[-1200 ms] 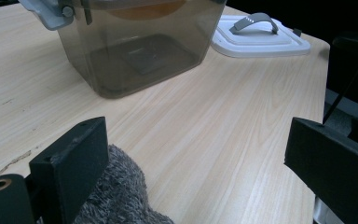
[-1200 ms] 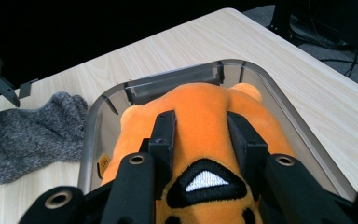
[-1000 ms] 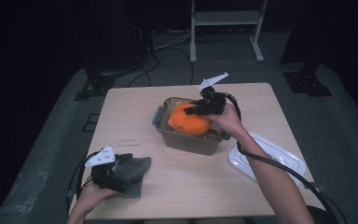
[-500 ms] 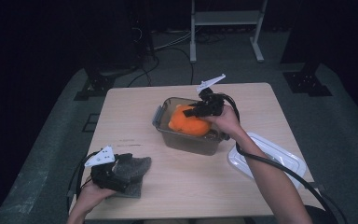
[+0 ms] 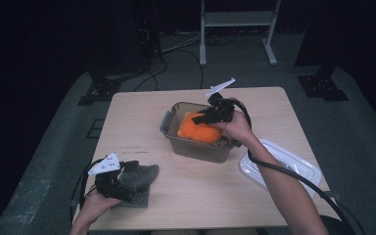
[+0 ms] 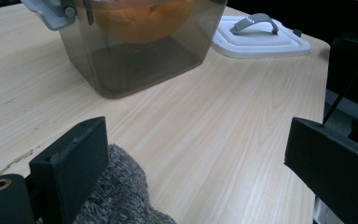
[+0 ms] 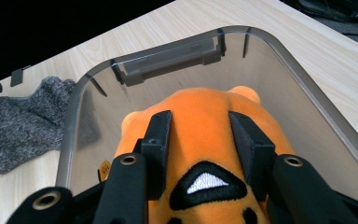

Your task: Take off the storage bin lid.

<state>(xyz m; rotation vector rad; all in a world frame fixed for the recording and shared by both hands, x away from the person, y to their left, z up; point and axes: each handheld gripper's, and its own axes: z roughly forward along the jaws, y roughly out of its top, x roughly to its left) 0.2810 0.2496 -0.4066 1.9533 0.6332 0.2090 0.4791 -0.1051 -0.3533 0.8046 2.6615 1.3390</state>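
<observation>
The right gripper (image 5: 206,117) hangs over the bin (image 5: 172,139) near the middle of the table (image 5: 274,105), its jaws pointing down into it. In the right gripper view the two jaws straddle the orange plush (image 7: 205,121), which sits inside the bin (image 7: 279,60). The jaws have just been opening, with the plush between them; the pads lie against its sides, and whether they press on it is hard to say, but the toy looks only lightly pinched, if at all.

The left gripper (image 5: 122,178) rests at the table's near left corner on the grey sock (image 5: 144,174). In the left gripper view its jaws stand wide apart, the sock (image 6: 116,191) lying beside the left jaw and nothing clamped between them. Ahead of it stands the bin (image 6: 135,60) with the plush (image 6: 140,18) showing through the smoky wall.

The white lid (image 5: 286,161) lies flat on the table to the right of the bin, just beside the person's right forearm.
</observation>
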